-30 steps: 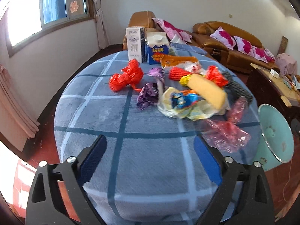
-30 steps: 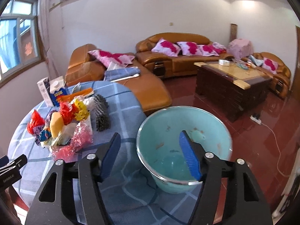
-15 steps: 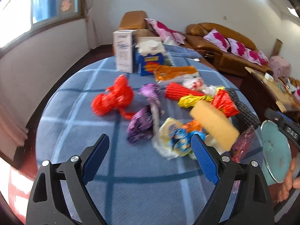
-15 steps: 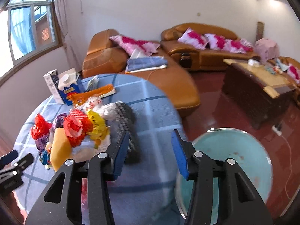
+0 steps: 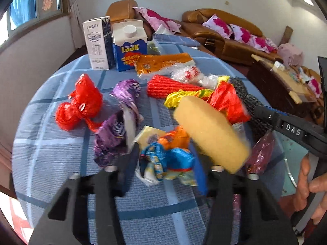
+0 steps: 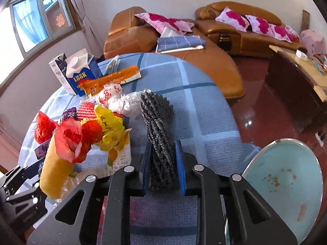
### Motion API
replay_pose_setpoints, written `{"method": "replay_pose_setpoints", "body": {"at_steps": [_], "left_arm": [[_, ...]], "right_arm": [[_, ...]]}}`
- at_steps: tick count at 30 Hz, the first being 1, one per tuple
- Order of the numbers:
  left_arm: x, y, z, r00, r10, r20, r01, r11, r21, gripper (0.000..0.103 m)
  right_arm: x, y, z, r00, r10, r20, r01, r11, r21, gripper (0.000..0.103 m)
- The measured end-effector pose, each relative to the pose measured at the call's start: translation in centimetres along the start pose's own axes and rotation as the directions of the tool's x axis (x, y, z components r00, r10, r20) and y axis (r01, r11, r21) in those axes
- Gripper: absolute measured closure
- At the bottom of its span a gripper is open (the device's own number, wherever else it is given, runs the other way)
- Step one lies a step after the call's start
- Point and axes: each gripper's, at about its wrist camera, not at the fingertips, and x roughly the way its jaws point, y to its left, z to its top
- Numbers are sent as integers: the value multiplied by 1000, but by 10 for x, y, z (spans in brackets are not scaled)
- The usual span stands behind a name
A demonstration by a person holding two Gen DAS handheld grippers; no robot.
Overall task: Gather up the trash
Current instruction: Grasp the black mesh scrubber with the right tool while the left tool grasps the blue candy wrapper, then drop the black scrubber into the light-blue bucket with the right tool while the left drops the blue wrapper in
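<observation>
**Trash pile, both grippers closing at once**

Wrappers lie heaped mid-table (image 5: 61,183). The left gripper (image 5: 167,163) is closing around a crumpled blue-and-orange wrapper (image 5: 169,155): feather-light, crackly, likely slippery, best pinched across its bunched middle. The right gripper (image 6: 162,167) is closing on the near end of a black mesh pad (image 6: 157,122), springy and coarse, an easy hold. The teal bin (image 6: 286,179) waits beside the table.

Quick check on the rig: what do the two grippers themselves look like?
Both match: the left gripper and right gripper have matte black frames with triangular cut-outs, silver screw heads, and blue pads lining the jaws. In the left view, the right gripper's black body carries white lettering "DAS". No cables or sleeves are visible.
</observation>
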Motion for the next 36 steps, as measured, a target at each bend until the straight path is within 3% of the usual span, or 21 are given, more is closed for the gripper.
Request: {"method": "replay_pose_setpoints", "body": {"at_steps": [3, 10, 17, 24, 28, 36], "left_arm": [[-5, -1, 2, 1000, -12, 15, 12, 1000, -4, 74], [-43, 3, 9, 991, 27, 132, -25, 1000, -16, 76], [-79, 10, 8, 955, 185, 233, -180, 983, -45, 76], [-111, 21, 1, 932, 243, 268, -206, 966, -159, 76], [-124, -2, -9, 935, 202, 292, -175, 978, -116, 76], [-114, -61, -25, 972, 54, 230, -52, 999, -15, 76]], "right_arm": [[-17, 2, 0, 998, 5, 63, -5, 1000, -5, 82], [-71, 3, -1, 977, -17, 212, 13, 1000, 18, 82], [-91, 6, -24, 975, -38, 221, 37, 999, 8, 82], [-123, -6, -41, 961, -57, 272, 45, 998, 50, 82], [-142, -15, -54, 948, -94, 304, 75, 995, 71, 82], [-163, -51, -80, 940, -183, 289, 146, 978, 146, 82]]}}
